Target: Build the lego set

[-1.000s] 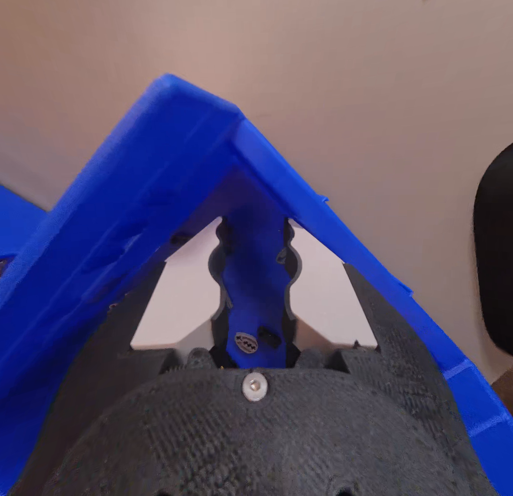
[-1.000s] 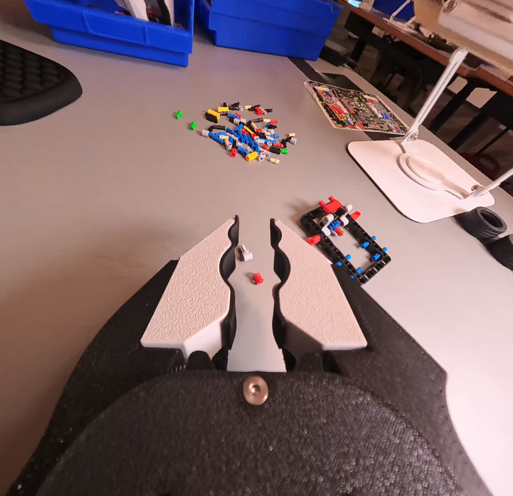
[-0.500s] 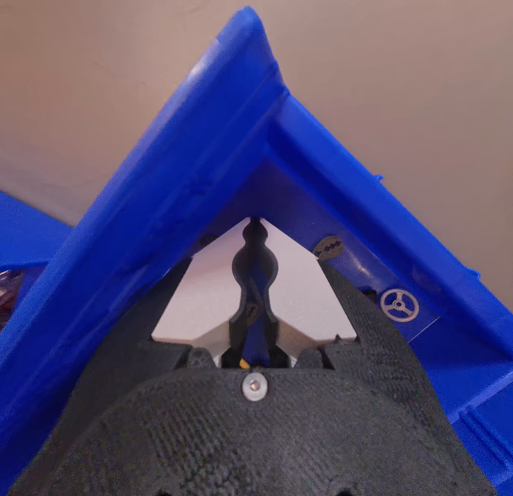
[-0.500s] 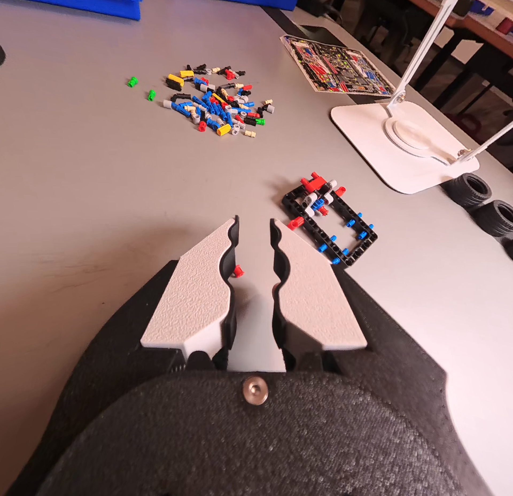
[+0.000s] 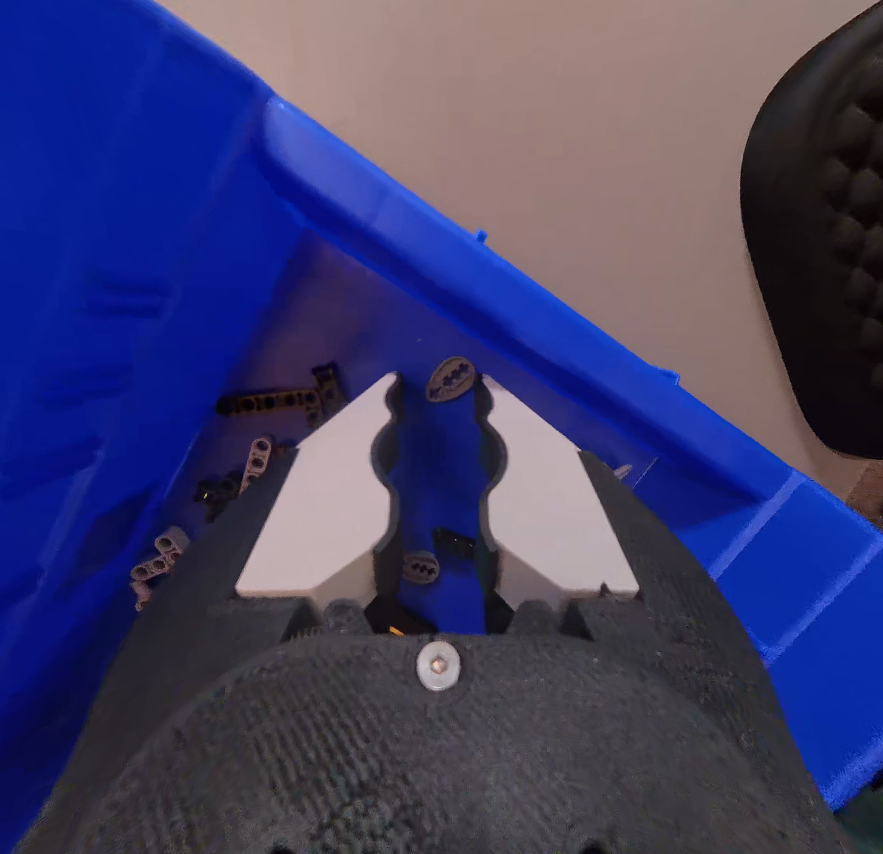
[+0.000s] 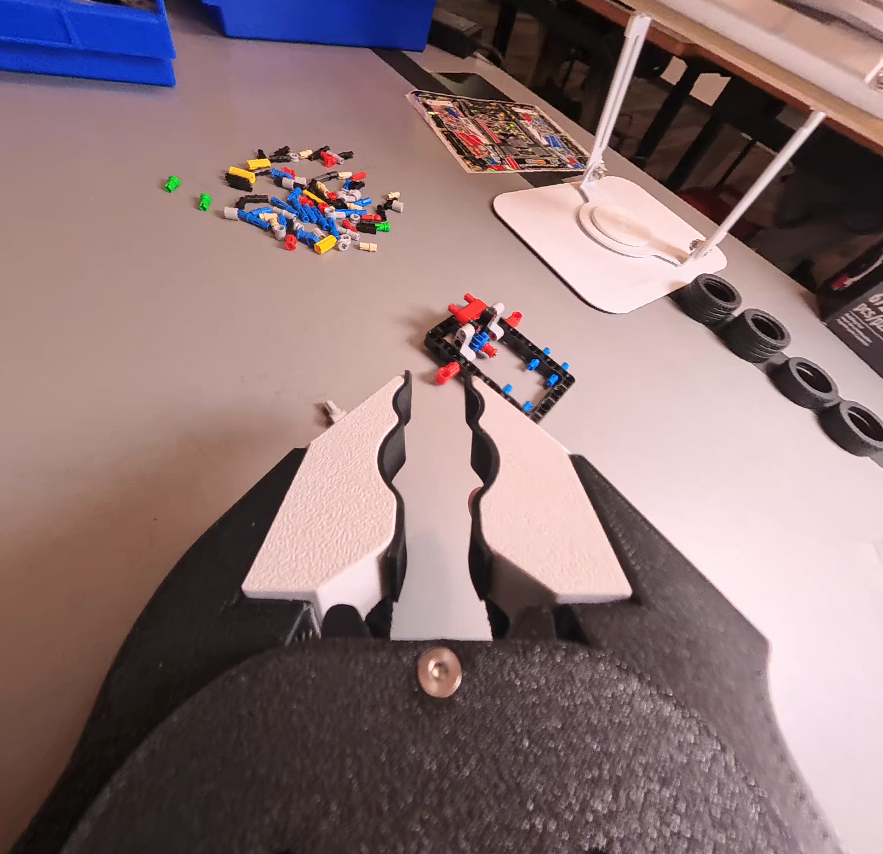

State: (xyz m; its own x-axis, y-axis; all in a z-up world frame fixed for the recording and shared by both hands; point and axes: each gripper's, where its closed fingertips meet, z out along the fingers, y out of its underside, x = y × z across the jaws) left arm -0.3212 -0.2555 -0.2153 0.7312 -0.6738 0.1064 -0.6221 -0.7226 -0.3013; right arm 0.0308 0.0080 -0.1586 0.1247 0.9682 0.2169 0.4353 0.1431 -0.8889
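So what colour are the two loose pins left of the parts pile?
Green pins, clearest in the right wrist view.

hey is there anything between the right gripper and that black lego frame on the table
Nothing visible. The right gripper is open with only bare table ahead of its tips; the black frame lies just past the right finger. A small grey piece sits off to the left, clear of that path.

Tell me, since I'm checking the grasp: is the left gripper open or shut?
Open. The left gripper shows blue bin floor between its spread fingers, nothing clamped.
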